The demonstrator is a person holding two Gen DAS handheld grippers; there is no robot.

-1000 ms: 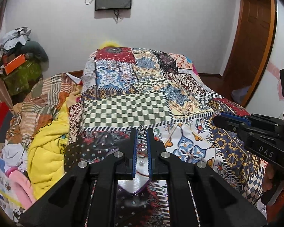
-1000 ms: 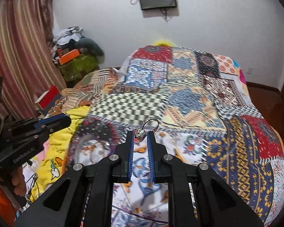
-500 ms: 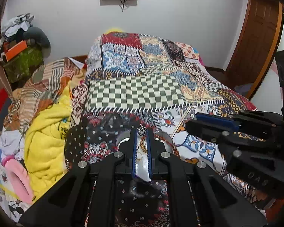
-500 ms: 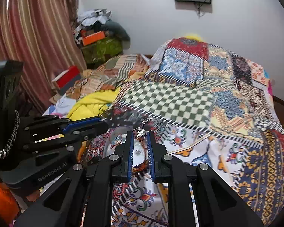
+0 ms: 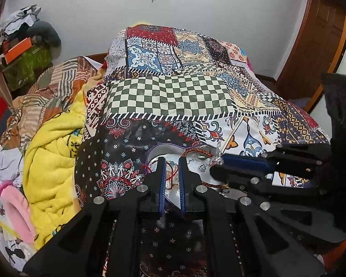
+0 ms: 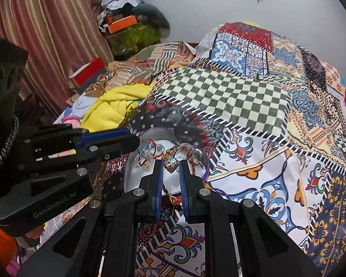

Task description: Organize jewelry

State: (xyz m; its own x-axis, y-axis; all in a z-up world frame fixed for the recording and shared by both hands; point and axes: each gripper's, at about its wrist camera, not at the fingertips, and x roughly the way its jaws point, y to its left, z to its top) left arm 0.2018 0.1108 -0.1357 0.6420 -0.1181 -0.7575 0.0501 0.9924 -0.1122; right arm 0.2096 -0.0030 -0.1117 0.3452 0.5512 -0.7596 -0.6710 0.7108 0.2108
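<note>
A round silver tray (image 5: 160,153) (image 6: 132,175) lies on the patchwork bedspread and holds several small jewelry pieces and red-gold thread bracelets (image 5: 197,151) (image 6: 150,149). My right gripper (image 6: 170,165) is shut on a sparkly silver ring (image 6: 171,161) and holds it over the tray; it enters the left wrist view (image 5: 215,161) from the right. My left gripper (image 5: 172,161) hovers just above the tray with its jaws a narrow gap apart and nothing visibly between them. It shows at the left in the right wrist view (image 6: 131,139).
The patchwork bedspread (image 5: 173,97) covers the bed. A yellow blanket (image 5: 50,152) and striped cloth (image 5: 48,87) lie piled to the left. Boxes and clutter (image 6: 126,27) stand by the curtain (image 6: 46,34). A wooden door (image 5: 316,41) is at the right.
Both grippers have come down and together over the silver tray. The right gripper still holds the ring. The small piece seen at the left fingertips earlier no longer shows there.
</note>
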